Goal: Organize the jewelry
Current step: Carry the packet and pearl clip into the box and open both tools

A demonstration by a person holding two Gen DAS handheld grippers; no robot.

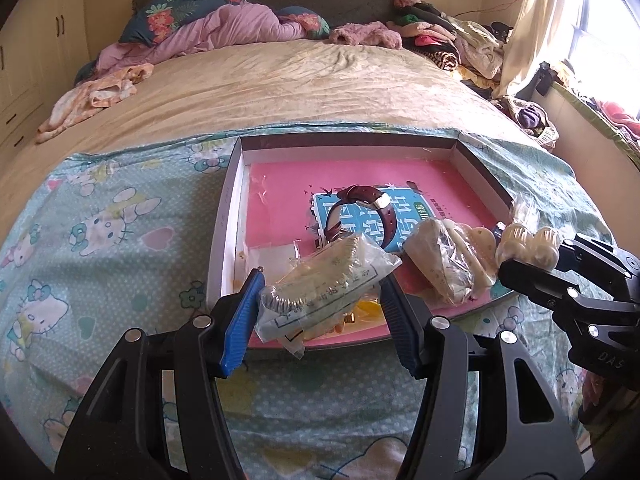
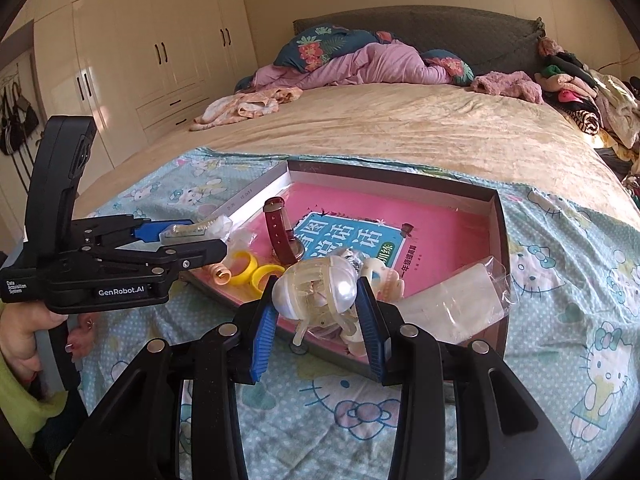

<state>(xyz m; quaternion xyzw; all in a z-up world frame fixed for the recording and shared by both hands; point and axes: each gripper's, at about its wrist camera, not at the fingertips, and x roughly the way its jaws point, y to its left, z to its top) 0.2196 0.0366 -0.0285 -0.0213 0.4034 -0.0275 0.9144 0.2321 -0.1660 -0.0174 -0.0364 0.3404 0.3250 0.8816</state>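
Left claw (image 1: 320, 300) grips a light, crinkly bagged bracelet (image 1: 320, 284) over the box (image 1: 360, 152) near edge, right claw (image 2: 316, 312) a pearly hair clip (image 2: 316, 288) there: film likely slips, brittle clip; pinch each mid-body, gently.

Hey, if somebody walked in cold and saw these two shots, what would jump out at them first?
Probably the pearly hair clip pinched in the right gripper over the near edge of the shallow box. Next, the left gripper holding a small plastic bag at the same edge. Behind them a dark red watch stands on the pink book inside.
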